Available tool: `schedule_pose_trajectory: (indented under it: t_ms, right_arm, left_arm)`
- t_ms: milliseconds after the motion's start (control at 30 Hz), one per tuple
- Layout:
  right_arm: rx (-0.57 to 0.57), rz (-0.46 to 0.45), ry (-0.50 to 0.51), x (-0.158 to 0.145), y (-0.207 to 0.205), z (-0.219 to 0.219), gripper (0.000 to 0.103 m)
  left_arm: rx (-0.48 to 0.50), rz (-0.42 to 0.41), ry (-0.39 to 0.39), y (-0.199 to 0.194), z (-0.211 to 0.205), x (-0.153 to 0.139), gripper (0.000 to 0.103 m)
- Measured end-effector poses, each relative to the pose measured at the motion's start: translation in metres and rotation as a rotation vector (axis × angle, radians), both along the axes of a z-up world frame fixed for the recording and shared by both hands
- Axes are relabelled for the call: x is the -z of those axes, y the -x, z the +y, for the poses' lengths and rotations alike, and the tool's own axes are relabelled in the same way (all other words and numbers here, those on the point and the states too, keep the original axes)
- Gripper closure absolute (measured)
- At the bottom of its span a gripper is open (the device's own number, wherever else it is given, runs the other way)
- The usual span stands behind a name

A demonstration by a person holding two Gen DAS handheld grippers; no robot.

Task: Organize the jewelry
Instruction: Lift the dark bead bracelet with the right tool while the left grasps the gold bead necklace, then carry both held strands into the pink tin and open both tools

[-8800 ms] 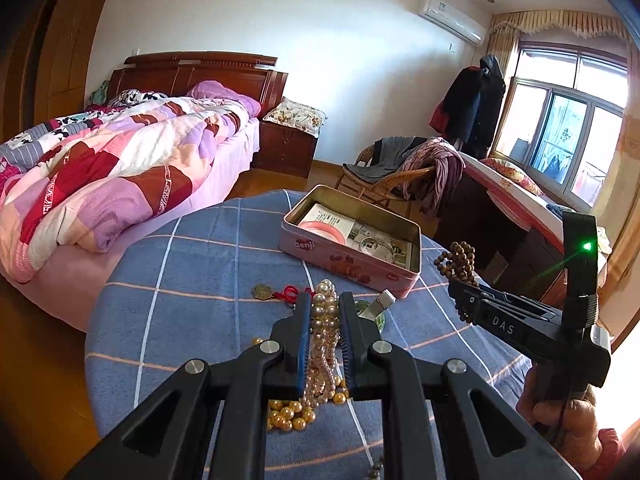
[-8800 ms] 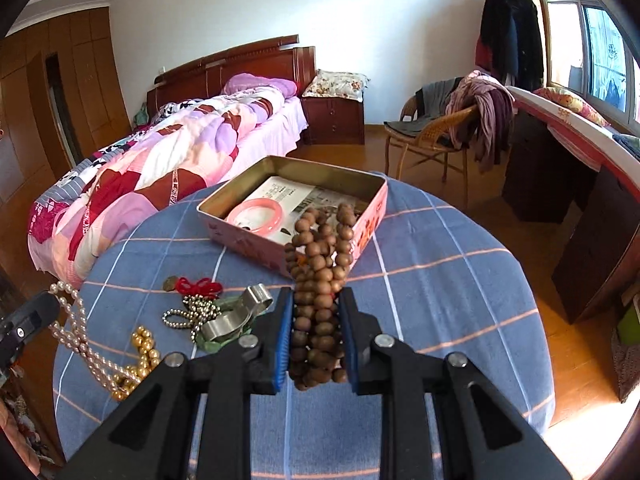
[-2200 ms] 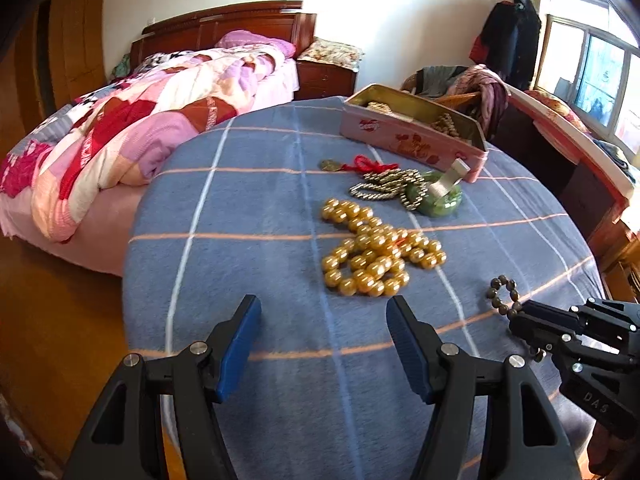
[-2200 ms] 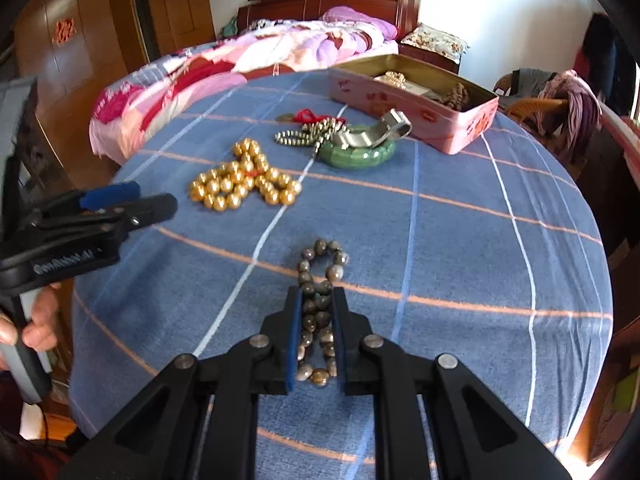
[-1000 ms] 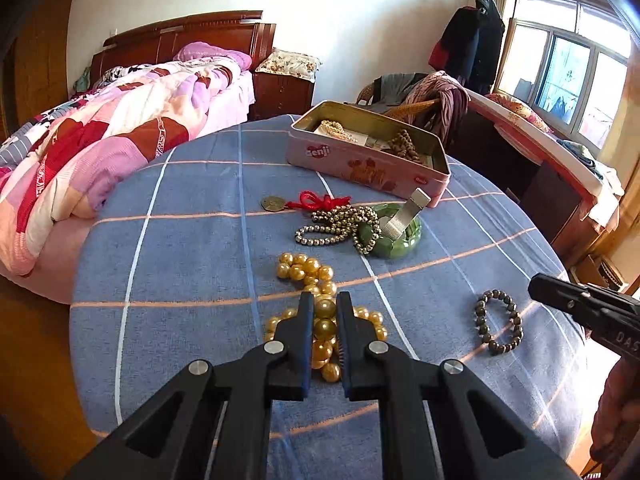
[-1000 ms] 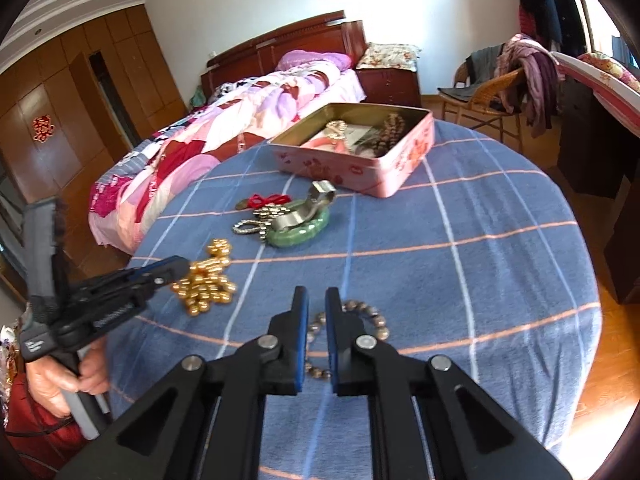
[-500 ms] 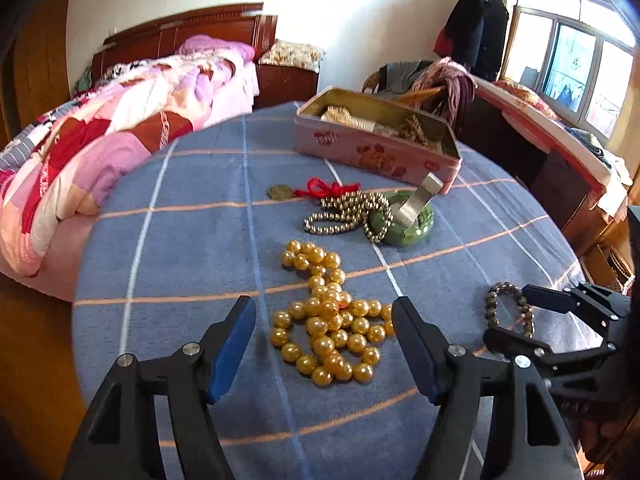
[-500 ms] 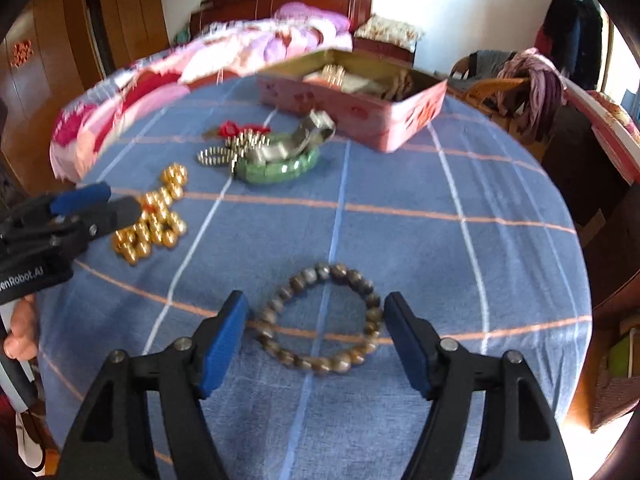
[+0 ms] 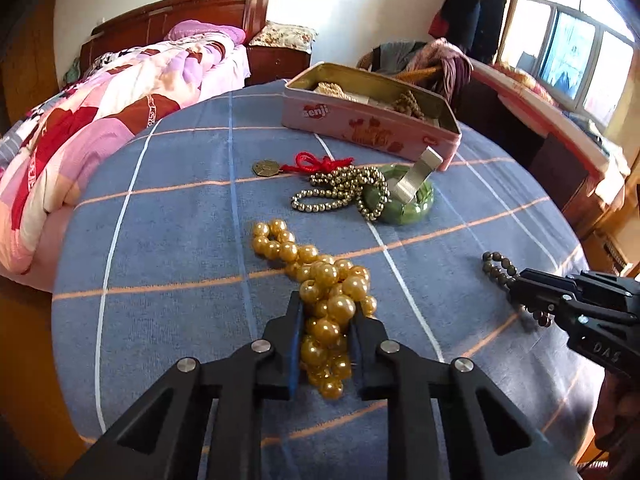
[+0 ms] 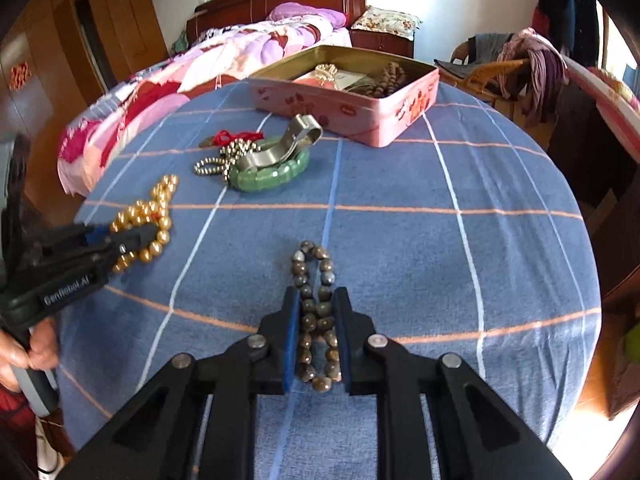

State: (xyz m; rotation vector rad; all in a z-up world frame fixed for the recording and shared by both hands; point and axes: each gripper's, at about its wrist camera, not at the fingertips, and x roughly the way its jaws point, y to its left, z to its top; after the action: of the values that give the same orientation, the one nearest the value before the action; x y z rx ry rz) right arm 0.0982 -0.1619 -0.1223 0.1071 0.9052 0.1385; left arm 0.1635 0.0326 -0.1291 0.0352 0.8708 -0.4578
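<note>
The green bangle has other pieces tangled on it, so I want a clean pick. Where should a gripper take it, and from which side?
Grip the green bangle on its bare near-right rim, coming from above; the metal cuff and small-bead chain cover its left and top.

Bright window (image 9: 576,64) daylight, fisheye-warped edges (corners dark).

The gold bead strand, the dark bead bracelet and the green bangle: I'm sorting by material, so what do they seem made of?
Gold bead strand: glossy, pearl-like coating with sharp highlights, likely imitation pearl over glass or plastic.
Dark bead bracelet: polished mottled grey-brown beads, possibly stone or wood.
Green bangle: smooth, slightly translucent segmented blocks, jade-like stone or glass; which one can't be told.
</note>
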Motion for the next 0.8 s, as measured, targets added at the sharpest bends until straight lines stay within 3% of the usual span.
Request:
schedule_pose_trajectory:
  t_ms: [233,400,800]
  right_arm:
    - [0.014,-0.103,-0.099,-0.032,0.008,-0.009,0.083]
    - [0.036,-0.169,-0.116,-0.051,0.007,-0.011,0.083]
    - [0.107,-0.284,-0.1,-0.077,-0.028,-0.017,0.083]
  left_arm:
    - [0.0,-0.084,0.118,0.007,0.004,-0.03,0.089]
    - [0.01,-0.143,0.18,0.008,0.003,-0.052,0.089]
    - [-0.035,-0.207,0.238,-0.017,-0.005,-0.074,0.089]
